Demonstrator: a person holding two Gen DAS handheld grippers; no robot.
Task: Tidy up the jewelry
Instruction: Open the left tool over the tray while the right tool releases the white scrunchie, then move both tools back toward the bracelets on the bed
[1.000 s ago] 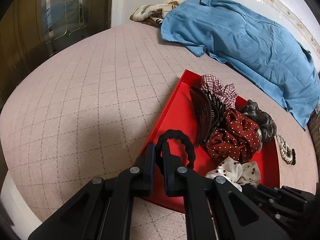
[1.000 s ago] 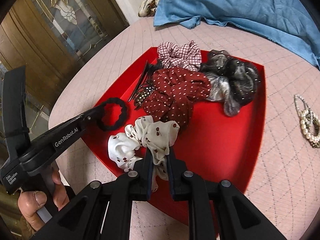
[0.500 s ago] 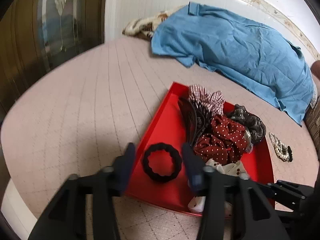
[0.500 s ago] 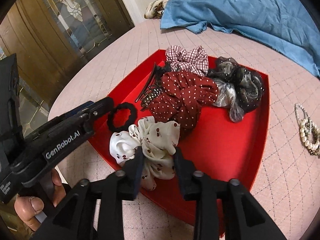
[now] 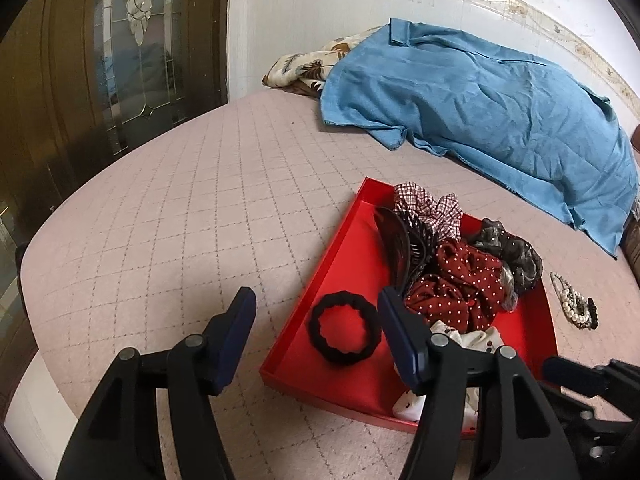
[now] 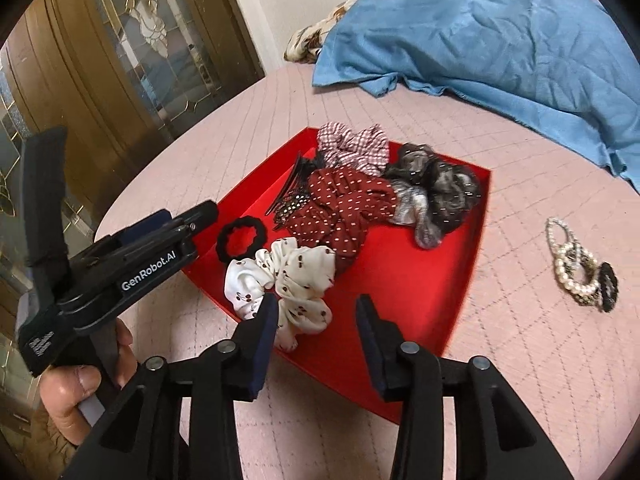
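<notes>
A red tray (image 5: pixel 320 276) (image 6: pixel 400 280) lies on the pink quilted bed. A black hair tie (image 5: pixel 316 328) (image 6: pixel 221 242) lies loose in its near corner. My left gripper (image 5: pixel 315 300) (image 6: pixel 188 216) hovers just above it, jaws opening, pads clear of the tie. A white cherry-print scrunchie (image 6: pixel 296 280) (image 5: pixel 472 336) rests at the tray's front. My right gripper (image 6: pixel 317 304) hangs just behind it, jaws opening, nothing pressed between them. Maroon dotted (image 6: pixel 344 204), plaid (image 6: pixel 352 144) and grey (image 6: pixel 440 188) scrunchies and a dark claw clip (image 5: pixel 404 244) fill the back.
Pearl bracelets (image 6: pixel 576 268) (image 5: pixel 572 304) lie on the quilt right of the tray. A blue cloth (image 5: pixel 480 100) covers the bed's far side by the wall. A dark glazed door (image 5: pixel 100 60) stands to the left, beyond the bed's rounded edge. A hand (image 6: pixel 80 392) holds the left gripper.
Both grippers opened and drew back a little. The black hair tie dropped out of the left one into the tray, and the right one let go of the white scrunchie.
</notes>
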